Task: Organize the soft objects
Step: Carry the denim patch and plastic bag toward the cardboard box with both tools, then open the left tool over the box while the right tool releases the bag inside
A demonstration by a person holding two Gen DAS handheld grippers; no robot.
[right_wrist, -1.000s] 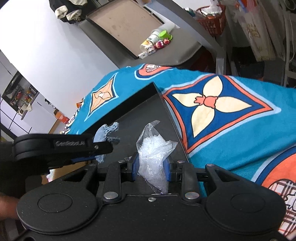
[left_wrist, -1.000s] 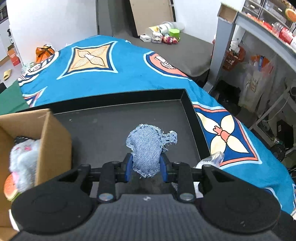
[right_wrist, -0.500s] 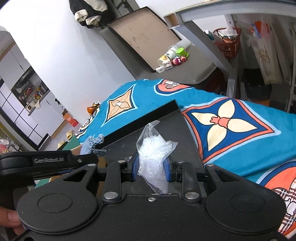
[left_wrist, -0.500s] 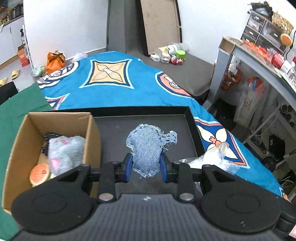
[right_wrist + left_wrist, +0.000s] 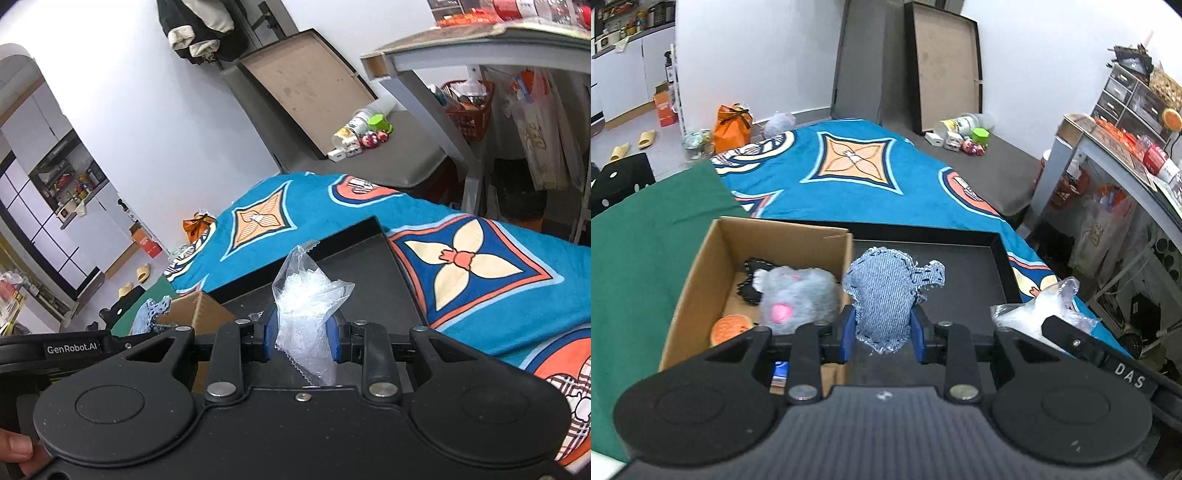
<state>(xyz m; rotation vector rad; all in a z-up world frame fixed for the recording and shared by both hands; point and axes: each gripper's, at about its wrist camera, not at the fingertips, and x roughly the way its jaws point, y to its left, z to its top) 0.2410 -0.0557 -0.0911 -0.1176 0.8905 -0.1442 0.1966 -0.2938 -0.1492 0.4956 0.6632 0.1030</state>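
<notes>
My left gripper (image 5: 882, 334) is shut on a blue denim pouch (image 5: 886, 291) and holds it above the black tray (image 5: 964, 273), just right of the cardboard box (image 5: 701, 266). The box holds a grey plush toy (image 5: 798, 295), an orange toy (image 5: 729, 328) and a black item. My right gripper (image 5: 301, 338) is shut on a clear plastic bag of white filling (image 5: 306, 295), held over the tray (image 5: 354, 266). The bag also shows in the left wrist view (image 5: 1038, 306). The denim pouch shows in the right wrist view (image 5: 149, 315) at the left.
The tray and box sit on a blue patterned cloth (image 5: 857, 184) with a green cloth (image 5: 639, 251) to the left. A grey table (image 5: 1108, 155) with clutter stands at the right. Bottles and toys (image 5: 960, 133) lie on the floor by the far wall.
Both grippers have risen and drawn back with their loads. The left one has shifted toward the cardboard box, whose inside now shows more fully.
</notes>
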